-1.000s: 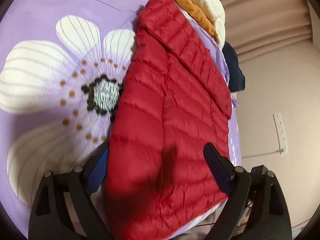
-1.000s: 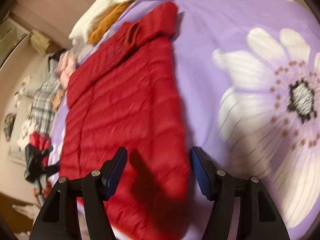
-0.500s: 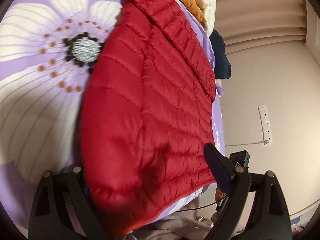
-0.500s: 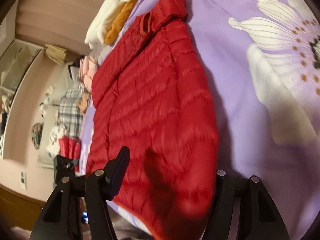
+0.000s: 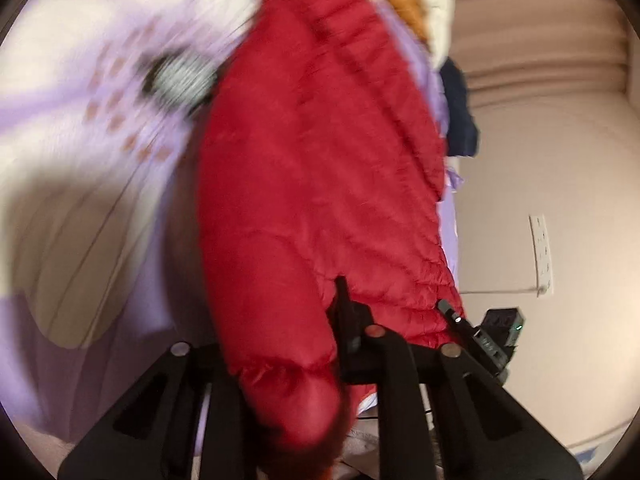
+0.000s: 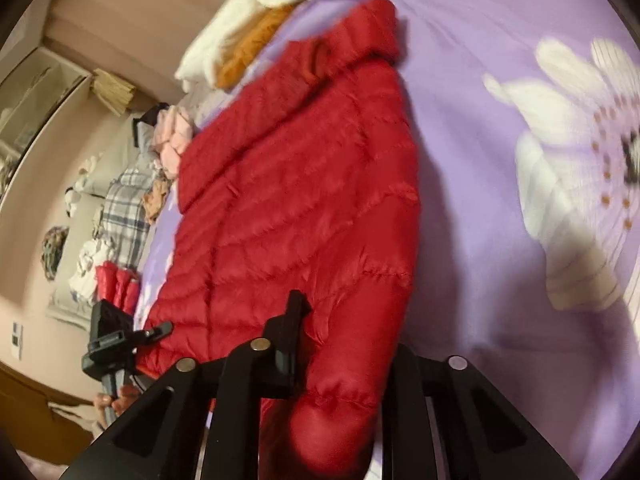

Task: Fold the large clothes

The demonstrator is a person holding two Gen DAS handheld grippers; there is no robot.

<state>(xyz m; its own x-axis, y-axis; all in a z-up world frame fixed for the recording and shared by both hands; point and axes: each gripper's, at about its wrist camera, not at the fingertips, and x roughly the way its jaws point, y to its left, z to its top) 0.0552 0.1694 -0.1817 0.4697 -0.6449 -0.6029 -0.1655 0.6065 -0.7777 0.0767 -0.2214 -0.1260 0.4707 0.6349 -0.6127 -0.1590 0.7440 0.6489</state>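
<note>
**Both grippers clamped on the hem of a red puffer jacket**

The red quilted puffer jacket [image 5: 320,184] lies lengthwise on a lilac bedspread [image 5: 100,208], filling the middle of both wrist views, with its collar toward the top of the frame and its hem at the bottom. Its shiny shell is stitched in puffy horizontal channels. In the right wrist view the jacket [image 6: 296,208] shows a folded-back collar at the upper centre and a rounded, bulging corner of hem at the bottom.

The left gripper [image 5: 304,344] is clenched on that near hem: red fabric bunches up between its black fingers and hides the left one almost wholly. The right gripper [image 6: 344,344] has its jaws closing, with the padded hem pinched between them; the fabric bulge covers its right finger. Both point forward and down along the jacket.

Much of the left wrist view is smeared by motion blur, so the bedspread's big white flower print [image 5: 80,92] is hard to read there; it is clearer at the right edge of the right wrist view [image 6: 580,168]. Beyond the collar lies a cream fleece garment with an orange one [image 6: 248,52] tucked under it, cut off by the top edge. A heap of mixed clothes [image 6: 120,216], among them a plaid piece, sits at the left of the right wrist view.
</note>
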